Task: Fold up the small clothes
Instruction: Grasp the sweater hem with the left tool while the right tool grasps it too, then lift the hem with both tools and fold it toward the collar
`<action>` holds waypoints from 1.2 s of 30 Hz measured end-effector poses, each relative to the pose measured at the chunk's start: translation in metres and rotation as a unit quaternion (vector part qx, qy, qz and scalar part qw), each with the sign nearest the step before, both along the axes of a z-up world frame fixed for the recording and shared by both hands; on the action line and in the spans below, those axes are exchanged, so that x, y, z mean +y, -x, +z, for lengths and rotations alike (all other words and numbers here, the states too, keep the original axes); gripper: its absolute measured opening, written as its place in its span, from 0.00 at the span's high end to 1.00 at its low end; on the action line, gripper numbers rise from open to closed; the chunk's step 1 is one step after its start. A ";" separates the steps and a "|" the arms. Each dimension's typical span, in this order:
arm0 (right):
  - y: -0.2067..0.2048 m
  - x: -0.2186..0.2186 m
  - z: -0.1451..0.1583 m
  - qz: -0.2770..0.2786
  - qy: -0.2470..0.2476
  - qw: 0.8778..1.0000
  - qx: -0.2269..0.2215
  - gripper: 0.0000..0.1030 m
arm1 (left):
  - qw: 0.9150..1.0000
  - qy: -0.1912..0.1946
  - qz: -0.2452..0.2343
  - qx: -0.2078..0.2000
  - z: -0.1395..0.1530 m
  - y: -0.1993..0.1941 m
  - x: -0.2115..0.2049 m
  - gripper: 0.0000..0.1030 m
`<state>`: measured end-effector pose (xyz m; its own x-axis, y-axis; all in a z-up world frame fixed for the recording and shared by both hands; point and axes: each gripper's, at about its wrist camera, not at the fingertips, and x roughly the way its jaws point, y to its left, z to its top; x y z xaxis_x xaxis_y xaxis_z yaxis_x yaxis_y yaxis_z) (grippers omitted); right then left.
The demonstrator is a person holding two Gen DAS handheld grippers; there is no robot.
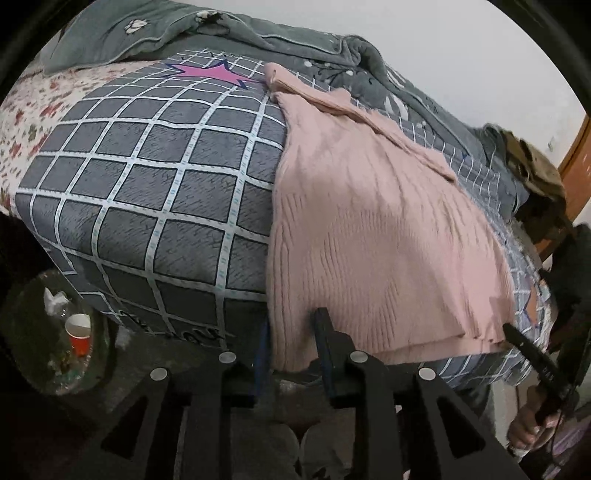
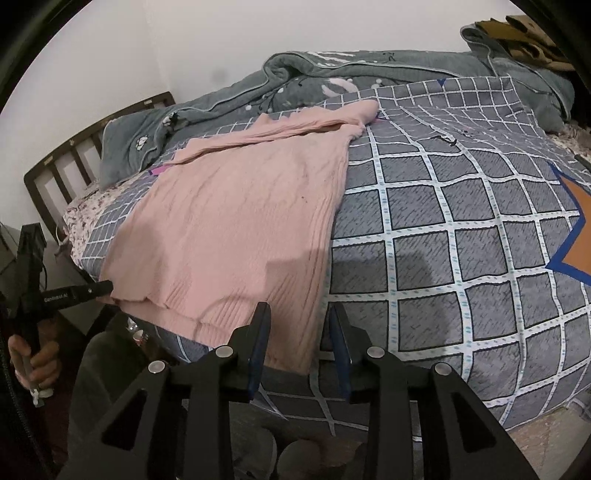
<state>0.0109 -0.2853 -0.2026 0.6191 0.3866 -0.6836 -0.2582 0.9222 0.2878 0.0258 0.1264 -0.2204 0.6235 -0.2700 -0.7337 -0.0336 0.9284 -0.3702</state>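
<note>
A pink knit sweater (image 1: pixel 369 229) (image 2: pixel 236 206) lies flat on the grey checked bed cover (image 1: pixel 147 177) (image 2: pixel 443 229). Its hem reaches the near edge of the bed, and a sleeve is folded across its top. My left gripper (image 1: pixel 293 317) stands open at the hem's left corner, with the fabric edge loose between its fingers. Open as well, my right gripper (image 2: pixel 299 306) sits at the hem's right corner, and the cloth between its jaws is not pinched. Each gripper also shows side on in the other's view: the left gripper (image 2: pixel 99 288) and the right gripper (image 1: pixel 511 328).
A grey-green quilt (image 2: pixel 369 74) is bunched along the far side by the wall, with a pillow (image 1: pixel 122 33) and a floral sheet (image 1: pixel 26 122) beside it. A wooden headboard (image 2: pixel 74 155) stands at one end. A bin holding a red cup (image 1: pixel 79 334) sits on the floor.
</note>
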 end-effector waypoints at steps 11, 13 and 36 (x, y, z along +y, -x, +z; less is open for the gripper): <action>0.001 -0.001 -0.001 0.010 -0.002 1.000 0.012 0.85 | 0.999 0.007 0.022 -0.041 0.018 0.007 0.002 0.93; 0.002 -0.001 -0.001 0.012 -0.008 1.000 0.015 0.85 | 0.999 0.006 0.021 -0.049 0.024 0.009 0.003 0.93; -0.023 -0.025 0.112 0.019 -0.143 0.986 -0.077 0.95 | 0.985 0.083 0.070 -0.137 0.119 -0.007 0.021 0.93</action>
<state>0.0340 -0.3104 -0.0907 0.6890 0.5748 -0.4415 -0.3517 0.7978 0.4898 0.0332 0.1473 -0.1012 0.8311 -0.2702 -0.4861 -0.0342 0.8475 -0.5296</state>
